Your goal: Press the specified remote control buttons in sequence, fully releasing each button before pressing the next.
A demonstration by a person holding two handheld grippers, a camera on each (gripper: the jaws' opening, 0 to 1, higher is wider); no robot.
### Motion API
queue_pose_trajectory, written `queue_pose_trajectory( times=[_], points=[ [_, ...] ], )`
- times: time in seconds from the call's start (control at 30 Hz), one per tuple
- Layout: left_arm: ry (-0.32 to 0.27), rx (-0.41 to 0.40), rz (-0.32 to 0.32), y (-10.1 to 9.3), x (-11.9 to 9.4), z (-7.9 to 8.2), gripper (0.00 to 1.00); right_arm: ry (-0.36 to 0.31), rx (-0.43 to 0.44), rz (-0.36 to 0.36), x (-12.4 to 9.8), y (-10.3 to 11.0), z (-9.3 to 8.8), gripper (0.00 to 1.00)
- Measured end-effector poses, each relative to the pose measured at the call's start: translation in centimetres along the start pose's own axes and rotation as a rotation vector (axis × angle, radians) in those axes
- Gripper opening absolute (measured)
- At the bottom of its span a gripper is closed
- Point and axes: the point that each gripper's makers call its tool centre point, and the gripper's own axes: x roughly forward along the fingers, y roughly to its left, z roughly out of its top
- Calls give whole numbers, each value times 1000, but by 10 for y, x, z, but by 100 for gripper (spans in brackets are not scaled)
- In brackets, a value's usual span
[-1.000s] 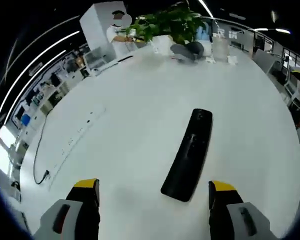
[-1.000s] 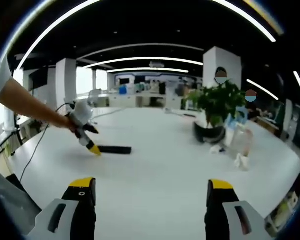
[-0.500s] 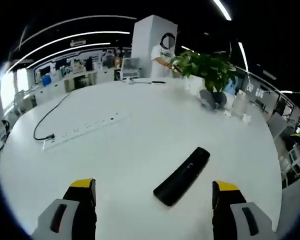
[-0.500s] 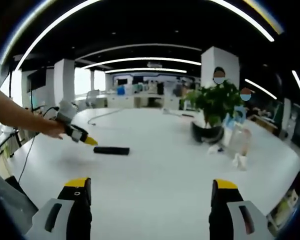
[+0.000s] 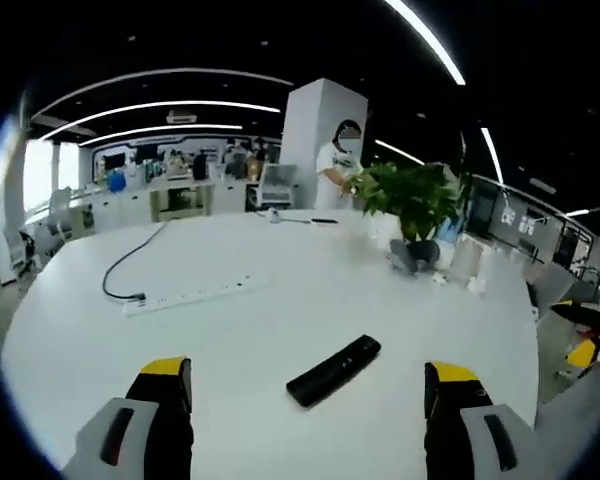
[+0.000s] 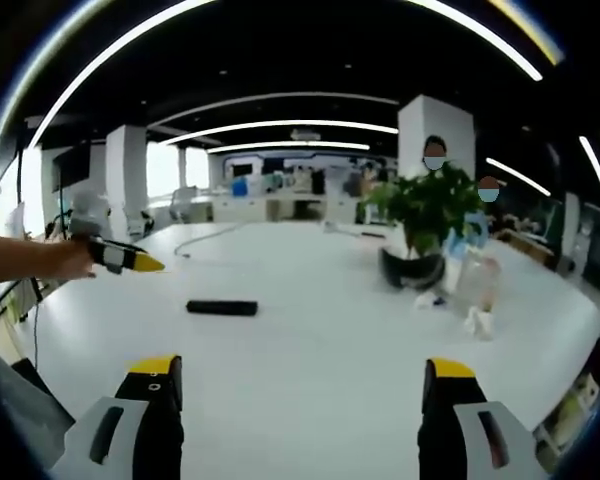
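1. Long black slab-shaped remote control (image 5: pixel 334 370) lies flat on the broad white round table (image 5: pixel 280 320), lying diagonally in the left gripper view, between and beyond that gripper's two jaws, touching neither. Its buttons are too small to make out.
2. Left gripper (image 5: pixel 305 385): grey jaws with yellow tips stand wide apart, nothing between them; it hangs above the table.
3. Right gripper (image 6: pixel 292 382): jaws likewise spread wide and empty, well short of the remote (image 6: pixel 221 307), which shows here side-on as a thin dark bar.
4. In the right gripper view the left gripper (image 6: pixel 120 259) enters from the left edge, held by a hand (image 6: pixel 65 258); the arm is cut off by the frame. From this side I cannot tell its jaw gap.
5. White power strip with a black cord (image 5: pixel 185 297) lies farther along the table.
6. Green leafy potted plant (image 6: pixel 425 215) stands near the far edge; the clear items beside it are blurred.
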Motion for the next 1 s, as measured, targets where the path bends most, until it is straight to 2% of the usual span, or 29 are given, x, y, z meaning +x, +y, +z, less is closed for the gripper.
queue_pose_trajectory(
  times=[0.17,0.3,0.43,0.5,0.57,0.67,0.7,0.83,0.9,1.0],
  points=[
    [-39,16,26,-13,-25,-1,100,-4,0,-2,0,0,1,99],
    [-28,31,37,-18,-42,-14,100,-8,-2,0,-1,0,1,99],
    [-36,-5,54,-29,-64,-26,100,-12,-1,2,-1,0,2,99],
    [-53,-21,90,-27,-72,-30,100,-13,-4,2,-1,0,2,99],
    [-40,-26,102,-30,-82,-40,100,-17,-6,2,-1,0,3,99],
    [-49,-19,142,-32,-100,-47,100,-14,-18,-4,-1,0,2,99],
    [-48,-12,159,-31,-104,-49,100,-14,-20,-5,-1,0,2,99],
    [-108,-15,221,-30,-123,-45,100,-18,-22,0,-2,1,3,99],
    [-110,2,255,-30,-131,-47,100,-17,-25,3,-2,2,3,99],
    [-102,3,264,-33,-137,-51,100,-19,-32,1,-2,2,3,99]
  ],
)
